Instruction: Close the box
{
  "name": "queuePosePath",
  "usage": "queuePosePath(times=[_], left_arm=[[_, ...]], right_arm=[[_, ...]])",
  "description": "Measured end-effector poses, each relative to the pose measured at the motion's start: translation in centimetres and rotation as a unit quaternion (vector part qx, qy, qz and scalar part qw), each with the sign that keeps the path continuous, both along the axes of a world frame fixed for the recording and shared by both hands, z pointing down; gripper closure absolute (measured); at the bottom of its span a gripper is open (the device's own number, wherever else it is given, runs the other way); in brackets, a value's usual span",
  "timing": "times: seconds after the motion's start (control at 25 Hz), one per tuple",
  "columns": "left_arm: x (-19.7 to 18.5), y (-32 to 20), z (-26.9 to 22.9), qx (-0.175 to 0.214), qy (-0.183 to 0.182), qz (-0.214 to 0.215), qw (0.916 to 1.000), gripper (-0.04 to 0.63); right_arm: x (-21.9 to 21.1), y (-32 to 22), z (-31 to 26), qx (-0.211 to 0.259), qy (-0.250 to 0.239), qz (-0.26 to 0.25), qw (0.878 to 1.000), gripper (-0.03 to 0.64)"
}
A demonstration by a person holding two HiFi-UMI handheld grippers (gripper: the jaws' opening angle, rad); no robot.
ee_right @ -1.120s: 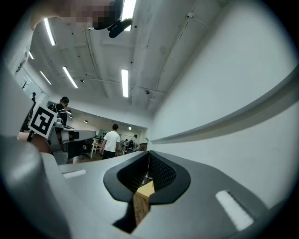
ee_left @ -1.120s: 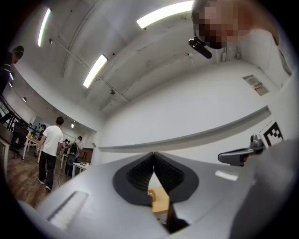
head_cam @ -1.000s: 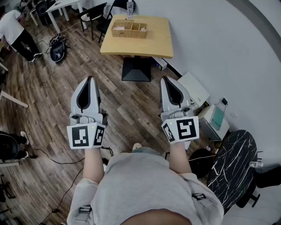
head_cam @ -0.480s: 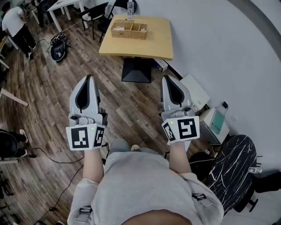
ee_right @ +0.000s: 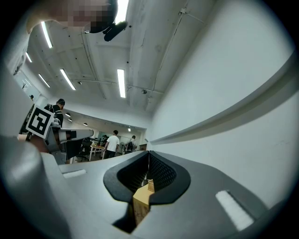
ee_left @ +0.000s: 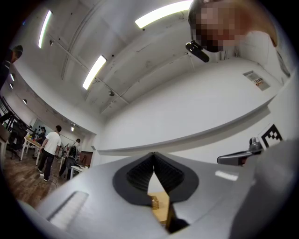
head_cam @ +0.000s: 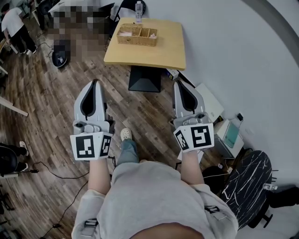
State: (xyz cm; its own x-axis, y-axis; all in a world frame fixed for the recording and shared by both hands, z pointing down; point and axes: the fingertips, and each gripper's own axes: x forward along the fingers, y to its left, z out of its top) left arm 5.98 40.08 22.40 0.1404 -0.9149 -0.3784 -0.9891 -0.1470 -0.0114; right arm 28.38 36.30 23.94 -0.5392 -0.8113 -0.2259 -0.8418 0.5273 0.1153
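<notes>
Two broad surfaces fill the head view: the plank floor [head_cam: 46, 102] and, ahead against the wall, the wooden counter [head_cam: 154, 53]. The counter lies a little nearer than it did a second ago, so the person is walking up to it and the task itself has not begun.

Both arms are held out in front, side by side and well apart. The left tongs [head_cam: 95, 84] and the right tongs [head_cam: 180, 85] point toward the counter but remain well short of its near edge. In each gripper view the ribbed pads are pressed together at the tips with nothing pinched between them. Only a sliver of the counter shows through the gap lower down.

The wicker box [head_cam: 137, 35] stands at the counter's far end with its compartments open to the camera, untouched, and a bottle [head_cam: 138, 5] stands just behind it. From here I cannot make out its lid or flaps.

Smallest of all, a white shoe [head_cam: 125, 134] has swung forward between the arms, which fits a stride in progress. More approach is likely needed before either tool can reach the box.
</notes>
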Motion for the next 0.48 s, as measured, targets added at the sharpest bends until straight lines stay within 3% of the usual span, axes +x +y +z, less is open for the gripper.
queuePosePath(times=[0.48], left_arm=[[-5.5,-12.2,-1.7,0.008,-0.001,0.023,0.9997,0.537]], right_arm=[[-5.7,-11.2,-2.1,0.014,0.007,0.015,1.0,0.612]])
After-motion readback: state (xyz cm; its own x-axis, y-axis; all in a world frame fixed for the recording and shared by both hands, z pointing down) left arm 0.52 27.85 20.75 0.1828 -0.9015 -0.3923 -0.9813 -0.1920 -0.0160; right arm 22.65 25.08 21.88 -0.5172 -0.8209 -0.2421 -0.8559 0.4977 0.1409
